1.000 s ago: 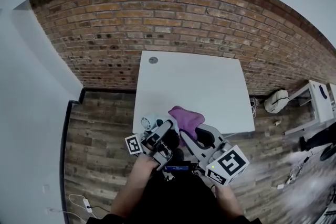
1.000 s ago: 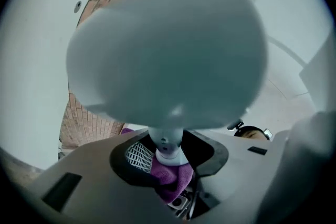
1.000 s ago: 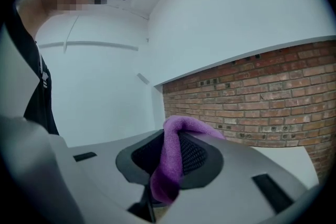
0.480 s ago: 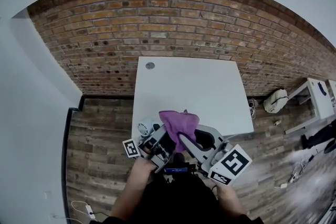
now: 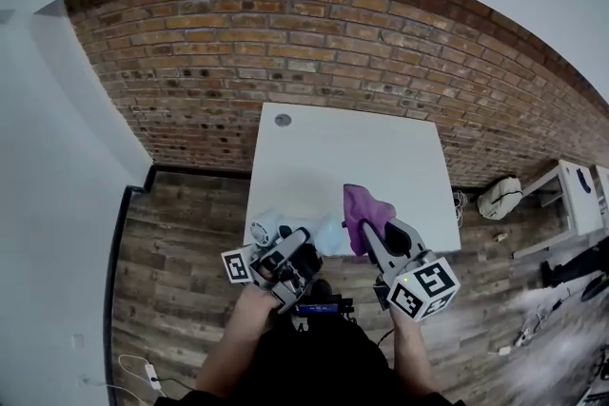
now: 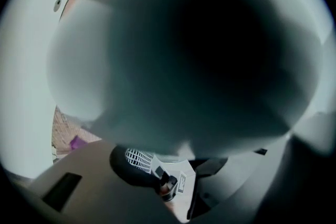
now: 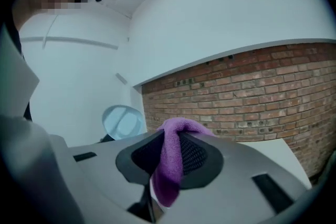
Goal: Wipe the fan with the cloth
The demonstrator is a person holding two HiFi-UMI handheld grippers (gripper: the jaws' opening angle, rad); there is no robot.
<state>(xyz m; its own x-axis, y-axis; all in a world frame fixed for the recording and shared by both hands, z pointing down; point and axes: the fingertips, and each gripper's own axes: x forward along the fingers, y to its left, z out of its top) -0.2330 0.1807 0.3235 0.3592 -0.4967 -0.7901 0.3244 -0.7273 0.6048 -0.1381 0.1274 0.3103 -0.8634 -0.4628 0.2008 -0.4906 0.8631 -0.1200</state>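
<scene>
1. Head view is showing the fan (image 5: 276, 225) sitting at the tips of the left gripper (image 5: 297, 252), raised over the near edge of the table (image 5: 343, 147).
2. The fan is looking small and pale. It is showing a white body with a round dark vent, and a pale blue, see-through round part reaching toward the cloth (image 5: 363, 212).
3. Left gripper view is being almost filled by the fan, a blurred grey-blue mass sitting right against the lens. The jaws are standing wide below it and gripping the fan's lower part between them.
4. The right gripper (image 5: 369, 238) is pinching the cloth. In the right gripper view the purple fabric is hanging down between the dark pads (image 7: 197, 157) and bulging in a hump above them.
5. The cloth is standing up just beside the fan's blue part in the head view. Whether the two are touching cannot be told.
6. Right gripper view is showing that blue part as a smooth, glossy disc to the left of the jaws, against a white wall.
7. A brick wall (image 5: 285, 43) is running behind the table, and a wood floor (image 5: 181, 233) is lying beside it.
</scene>
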